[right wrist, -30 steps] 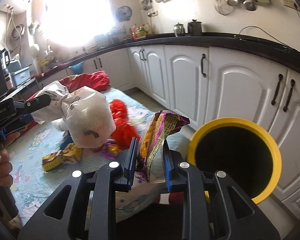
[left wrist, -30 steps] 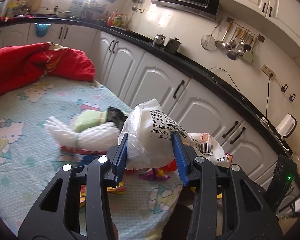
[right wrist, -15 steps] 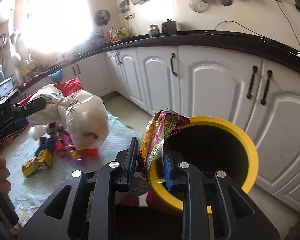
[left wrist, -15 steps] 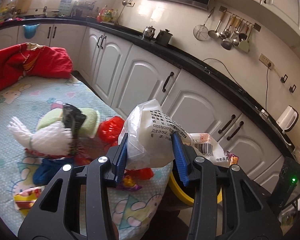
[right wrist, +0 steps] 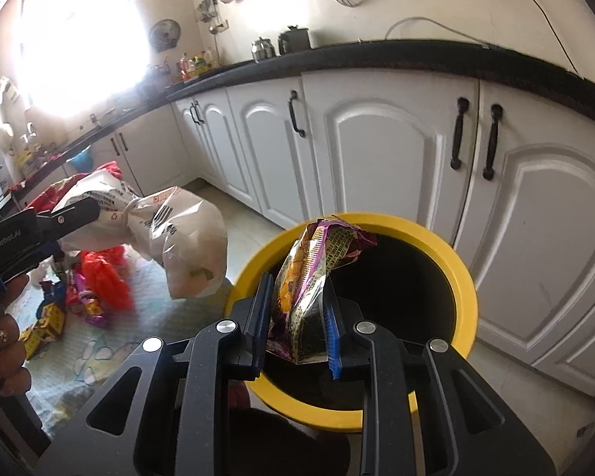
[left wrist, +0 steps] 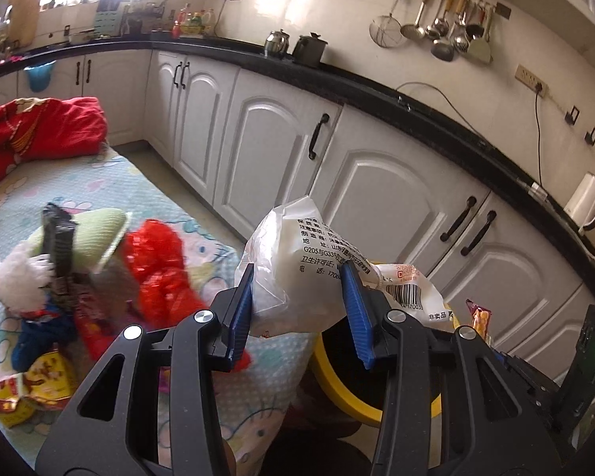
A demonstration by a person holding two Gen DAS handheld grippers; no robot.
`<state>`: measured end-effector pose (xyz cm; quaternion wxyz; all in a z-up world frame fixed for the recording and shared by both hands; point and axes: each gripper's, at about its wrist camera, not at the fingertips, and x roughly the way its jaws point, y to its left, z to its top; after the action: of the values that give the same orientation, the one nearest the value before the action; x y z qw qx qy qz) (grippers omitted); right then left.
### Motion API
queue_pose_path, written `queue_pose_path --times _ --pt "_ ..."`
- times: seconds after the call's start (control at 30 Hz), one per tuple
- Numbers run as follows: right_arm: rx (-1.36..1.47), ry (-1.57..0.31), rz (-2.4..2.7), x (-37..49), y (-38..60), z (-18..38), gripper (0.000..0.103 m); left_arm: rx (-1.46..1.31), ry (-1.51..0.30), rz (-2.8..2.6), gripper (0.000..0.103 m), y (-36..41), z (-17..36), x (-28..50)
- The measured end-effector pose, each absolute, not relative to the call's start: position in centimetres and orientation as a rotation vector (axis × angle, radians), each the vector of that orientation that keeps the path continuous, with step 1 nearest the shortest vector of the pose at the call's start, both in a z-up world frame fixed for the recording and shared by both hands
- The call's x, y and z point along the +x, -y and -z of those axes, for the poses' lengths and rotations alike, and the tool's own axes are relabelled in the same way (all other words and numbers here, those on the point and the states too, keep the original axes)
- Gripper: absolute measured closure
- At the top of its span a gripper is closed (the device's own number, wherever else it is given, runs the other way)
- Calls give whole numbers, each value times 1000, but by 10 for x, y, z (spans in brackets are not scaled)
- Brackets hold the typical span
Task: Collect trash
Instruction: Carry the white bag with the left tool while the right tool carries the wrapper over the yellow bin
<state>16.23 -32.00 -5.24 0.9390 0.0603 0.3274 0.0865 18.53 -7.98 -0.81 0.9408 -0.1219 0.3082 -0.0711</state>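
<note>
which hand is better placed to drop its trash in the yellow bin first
Right, probably. The right gripper holds the purple snack wrapper over the yellow bin opening; the left gripper's white plastic bag hangs beside the rim.

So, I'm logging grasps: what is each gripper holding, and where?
Left gripper pinches the white plastic bag at its twisted middle. Right gripper clamps the purple snack wrapper by its lower half.
</note>
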Motion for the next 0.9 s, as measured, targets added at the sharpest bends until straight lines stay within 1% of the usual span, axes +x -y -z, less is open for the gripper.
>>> queue_pose_path --times 0.47,0.73,0.8,0.83,0.87,0.9 --pt "141 -769 -135 183 345 93 80 -144 -690 163 68 137 39 218" --pt "155 -797 -117 188 353 106 80 -118 -724 183 66 157 52 230" --pt "159 -801 -107 188 356 107 73 -119 -737 194 65 159 55 232" --pt "162 -800 -99 188 357 108 66 -119 -739 194 65 160 56 233" --pt "162 -799 -93 187 358 109 63 -119 -741 196 65 161 57 234" --pt "161 -799 -89 187 359 109 62 -119 -743 200 64 162 58 234"
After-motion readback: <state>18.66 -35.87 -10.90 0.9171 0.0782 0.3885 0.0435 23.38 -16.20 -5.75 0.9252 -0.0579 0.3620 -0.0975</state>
